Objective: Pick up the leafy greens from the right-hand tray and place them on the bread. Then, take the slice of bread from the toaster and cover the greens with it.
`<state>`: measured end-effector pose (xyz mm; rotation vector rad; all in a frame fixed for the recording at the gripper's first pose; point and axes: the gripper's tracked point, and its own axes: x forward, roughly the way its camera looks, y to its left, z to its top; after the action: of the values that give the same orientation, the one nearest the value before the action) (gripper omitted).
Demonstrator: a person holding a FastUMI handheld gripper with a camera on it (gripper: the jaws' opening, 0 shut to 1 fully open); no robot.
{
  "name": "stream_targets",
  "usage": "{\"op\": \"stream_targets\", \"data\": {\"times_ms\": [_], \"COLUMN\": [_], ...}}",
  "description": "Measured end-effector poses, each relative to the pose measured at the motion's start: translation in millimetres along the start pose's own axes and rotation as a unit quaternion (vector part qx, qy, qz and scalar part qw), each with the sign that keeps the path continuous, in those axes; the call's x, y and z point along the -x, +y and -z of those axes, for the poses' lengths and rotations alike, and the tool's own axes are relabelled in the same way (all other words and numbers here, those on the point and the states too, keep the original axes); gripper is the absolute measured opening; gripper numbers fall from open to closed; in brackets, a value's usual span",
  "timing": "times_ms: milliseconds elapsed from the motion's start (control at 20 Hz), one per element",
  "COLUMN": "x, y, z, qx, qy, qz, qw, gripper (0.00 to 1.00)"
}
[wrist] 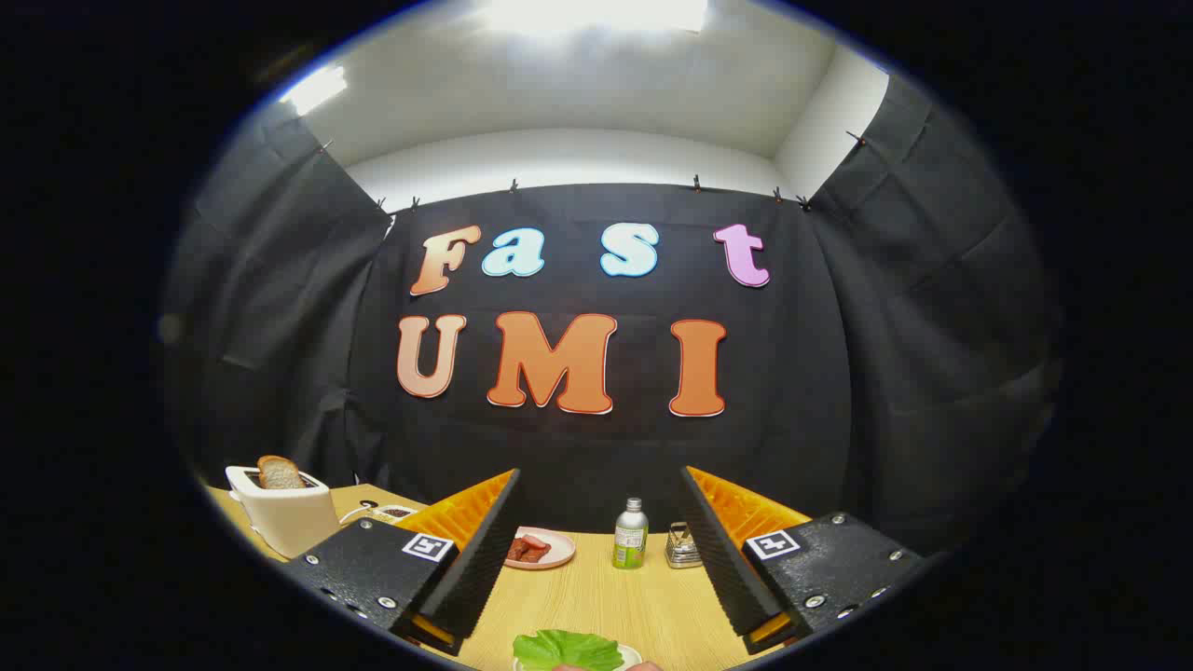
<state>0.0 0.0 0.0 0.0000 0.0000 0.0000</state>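
My gripper point(598, 550) stands open above the wooden table point(596, 596), its two fingers wide apart with nothing between them. Leafy greens point(567, 649) lie on a small white plate point(630, 656) below and between the fingers, close to me. Off to the left beyond the left finger stands a white toaster point(284, 511) with a brown slice of bread point(279, 473) sticking up out of its slot.
Beyond the fingers, near the back wall, a pink plate point(552, 550) holds reddish meat pieces point(529, 548). Next to it stand a small green-labelled bottle point(631, 534) and a little metal holder point(683, 547). A small dish point(391, 513) sits beside the toaster.
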Motion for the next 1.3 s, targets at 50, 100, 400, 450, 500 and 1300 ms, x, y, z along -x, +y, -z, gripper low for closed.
{"op": "stream_targets", "data": {"times_ms": [50,100,400,450,500,1300], "x": [1,0,1,1,0,-6], "y": [-1,-1,-1,-1,-1,14], "z": [-1,-1,-2,-1,-1,82], "qx": [0.001,0.002,0.002,0.003,0.004,0.014], "qy": [-0.001,-0.001,0.000,0.002,0.002,0.152], "qz": [0.002,0.002,0.002,0.001,0.002,-0.044], "qw": [1.000,1.000,1.000,1.000,1.000,0.987], "gripper": [0.98,0.98,0.98,0.98,0.98,0.98]}}
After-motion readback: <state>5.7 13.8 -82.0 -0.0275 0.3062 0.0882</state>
